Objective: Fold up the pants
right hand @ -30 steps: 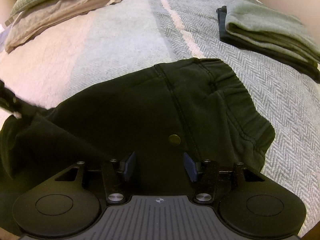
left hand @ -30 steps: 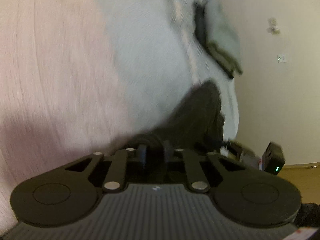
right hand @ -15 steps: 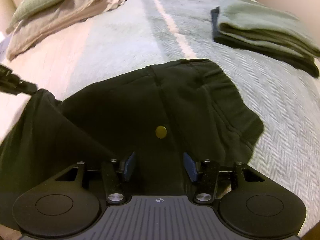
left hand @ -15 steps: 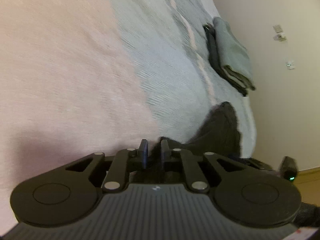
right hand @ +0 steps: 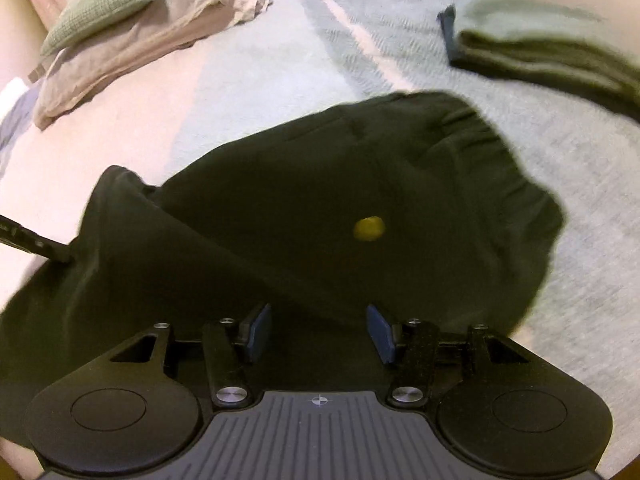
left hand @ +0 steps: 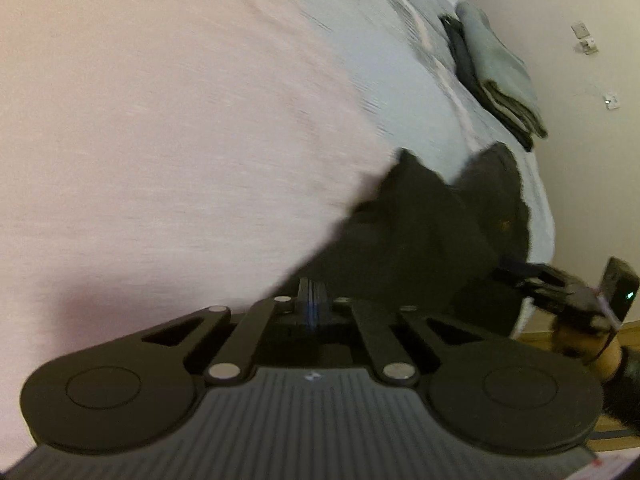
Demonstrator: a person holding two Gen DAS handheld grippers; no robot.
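Black pants (right hand: 320, 208) between parted right gripper (right hand: 319, 330) pads; left gripper (left hand: 312, 300) together, pillows (right hand: 132, 28) right-view only.

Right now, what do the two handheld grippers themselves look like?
Both are matte black. The left gripper and right gripper each have a ribbed grey body, two round black discs at the sides, silver pivot bolts on black linkage bars and a small crosshair mark. The fingers carry dark blue pads. In the left view, the right gripper shows a green light.
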